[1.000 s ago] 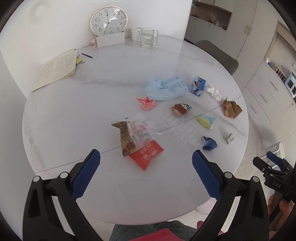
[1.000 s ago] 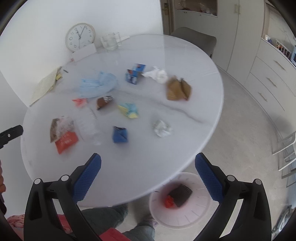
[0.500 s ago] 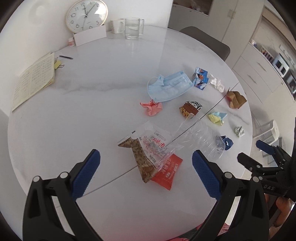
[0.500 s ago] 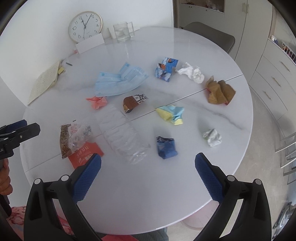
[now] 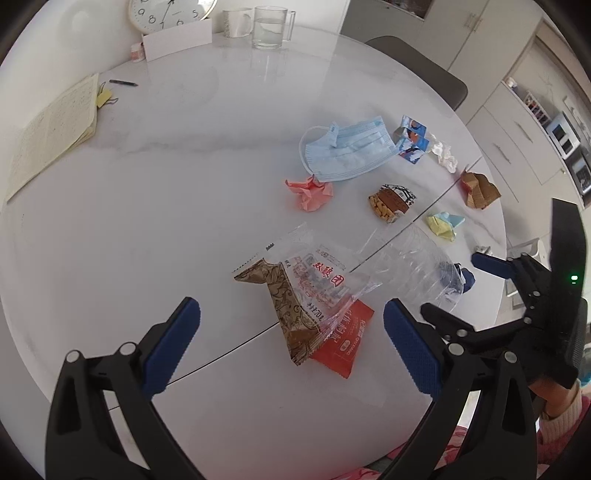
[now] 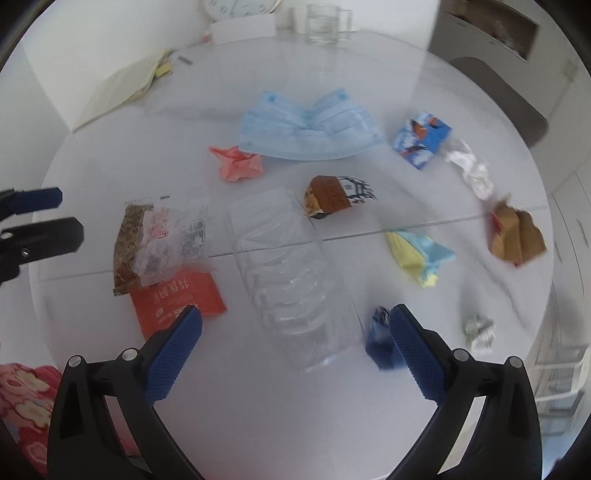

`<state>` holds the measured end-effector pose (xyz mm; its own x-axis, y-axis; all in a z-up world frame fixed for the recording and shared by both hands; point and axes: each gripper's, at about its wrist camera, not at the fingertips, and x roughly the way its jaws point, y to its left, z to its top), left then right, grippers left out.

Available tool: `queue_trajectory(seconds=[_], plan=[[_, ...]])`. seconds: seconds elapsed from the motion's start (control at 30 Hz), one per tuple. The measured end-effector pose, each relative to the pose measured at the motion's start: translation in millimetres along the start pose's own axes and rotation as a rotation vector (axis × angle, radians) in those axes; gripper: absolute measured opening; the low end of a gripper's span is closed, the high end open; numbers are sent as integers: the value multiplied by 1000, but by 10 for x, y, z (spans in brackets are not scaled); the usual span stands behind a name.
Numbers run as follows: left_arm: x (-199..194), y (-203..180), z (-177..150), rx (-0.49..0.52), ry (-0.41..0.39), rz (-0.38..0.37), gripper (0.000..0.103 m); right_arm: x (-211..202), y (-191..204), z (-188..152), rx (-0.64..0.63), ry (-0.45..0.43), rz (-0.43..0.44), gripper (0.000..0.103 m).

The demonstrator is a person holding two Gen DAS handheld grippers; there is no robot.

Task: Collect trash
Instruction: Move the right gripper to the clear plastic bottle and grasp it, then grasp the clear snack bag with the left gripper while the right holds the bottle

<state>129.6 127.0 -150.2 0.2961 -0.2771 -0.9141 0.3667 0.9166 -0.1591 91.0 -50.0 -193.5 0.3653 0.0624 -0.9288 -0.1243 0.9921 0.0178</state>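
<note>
Trash lies scattered on a round white table (image 5: 147, 206). My left gripper (image 5: 291, 332) is open and empty, just short of a clear-and-brown snack bag (image 5: 295, 291) lying over a red packet (image 5: 343, 341). My right gripper (image 6: 295, 339) is open and empty, its jaws either side of the near end of a clear plastic tray (image 6: 291, 273); it also shows in the left wrist view (image 5: 480, 295). A blue crumpled wrapper (image 6: 378, 338) sits beside the right finger. Farther off lie a blue face mask (image 5: 347, 149), pink paper (image 5: 310, 190) and a brown wrapper (image 6: 334, 194).
More trash sits to the right: yellow-blue paper (image 6: 419, 254), a brown bag (image 6: 517, 236), white tissue (image 6: 469, 166), a blue-white wrapper (image 6: 423, 138), a small white wad (image 6: 480, 328). At the far edge stand a clock (image 5: 170, 13), a glass mug (image 5: 271, 27) and a notebook (image 5: 51, 129).
Both grippers have moved forward and down over the table, closer to the trash. The right gripper has come from beside the table, over a bin on the floor, to the clear tray.
</note>
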Motion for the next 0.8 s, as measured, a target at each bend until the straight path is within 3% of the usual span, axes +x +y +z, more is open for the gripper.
queue_trajectory(seconds=[0.27, 0.33, 0.37, 0.67, 0.8], plan=[[200, -88, 133, -83, 48, 5, 95, 336, 1, 159, -122, 50, 52, 100], [286, -119, 153, -95, 63, 20, 95, 397, -35, 171, -142, 63, 74, 84], [320, -132, 158, -98, 73, 28, 95, 432, -65, 180, -138, 84, 102, 67], [579, -145, 254, -168, 150, 134, 95, 336, -573, 364, 18, 79, 230, 65], [783, -109, 345, -230, 221, 137, 95, 234, -687, 416, 35, 51, 246, 66]])
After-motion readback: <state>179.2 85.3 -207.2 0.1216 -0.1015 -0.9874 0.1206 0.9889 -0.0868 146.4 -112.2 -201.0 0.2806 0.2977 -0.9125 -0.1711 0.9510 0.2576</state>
